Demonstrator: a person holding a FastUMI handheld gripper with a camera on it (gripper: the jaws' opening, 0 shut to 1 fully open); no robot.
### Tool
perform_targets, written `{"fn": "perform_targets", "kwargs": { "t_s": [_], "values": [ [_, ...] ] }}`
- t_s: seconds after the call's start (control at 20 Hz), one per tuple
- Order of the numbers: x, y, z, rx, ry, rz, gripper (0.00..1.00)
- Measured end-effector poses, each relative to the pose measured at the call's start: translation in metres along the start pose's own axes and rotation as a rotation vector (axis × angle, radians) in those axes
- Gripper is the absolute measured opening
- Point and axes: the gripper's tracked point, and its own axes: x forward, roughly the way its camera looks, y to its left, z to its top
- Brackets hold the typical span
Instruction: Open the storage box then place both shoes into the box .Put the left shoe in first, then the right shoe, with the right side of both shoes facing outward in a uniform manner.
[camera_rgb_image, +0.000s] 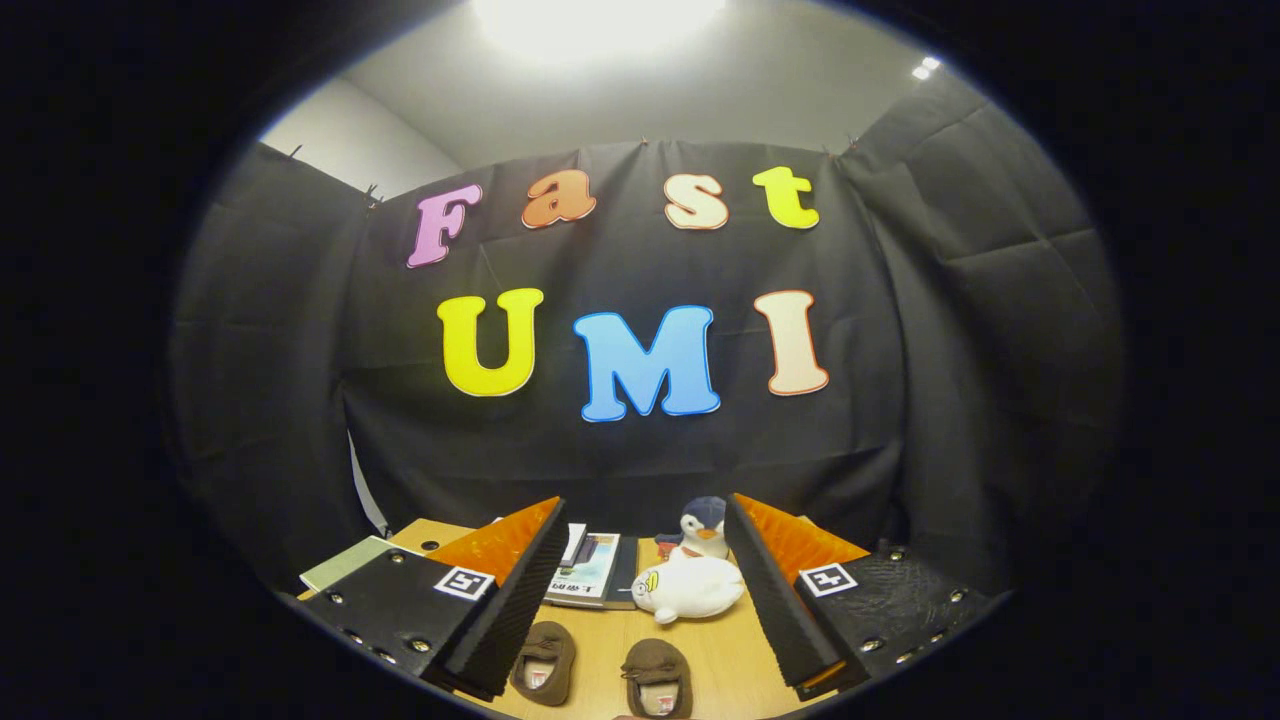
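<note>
Tool (640, 590) held wide apart above the wooden surface (725, 655); two brown shoes (545, 660) lie side by side between its fingers, bare wood around them, plush penguin (690, 580) beyond.

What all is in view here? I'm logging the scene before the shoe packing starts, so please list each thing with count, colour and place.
shoes: two, brown, side by side on the table between the fingers, openings facing the camera.
plush penguin: one, dark blue and white, beyond the shoes.
white plush toy: one, lying just in front of the penguin.
books: a small stack, beyond the left shoe.
green booklet: one, pale green, at the table's far left.
table: one, light wood.
gripper: one, fingers open, holding nothing.
</note>
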Motion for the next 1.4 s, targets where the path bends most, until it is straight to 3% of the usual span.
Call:
{"fn": "perform_targets", "kwargs": {
  "t_s": [0.3,0.6,0.8,1.05,1.4],
  "values": [
    [0.028,0.016,-0.051,0.082,0.103,0.084,0.97],
    [0.050,0.093,-0.117,0.264,0.305,0.288,0.97],
    [0.060,0.136,-0.152,0.324,0.412,0.389,0.97],
    [0.056,0.195,-0.205,0.437,0.599,0.573,0.97],
    [0.062,0.264,-0.266,0.598,0.801,0.729,0.96]
  ]
}}
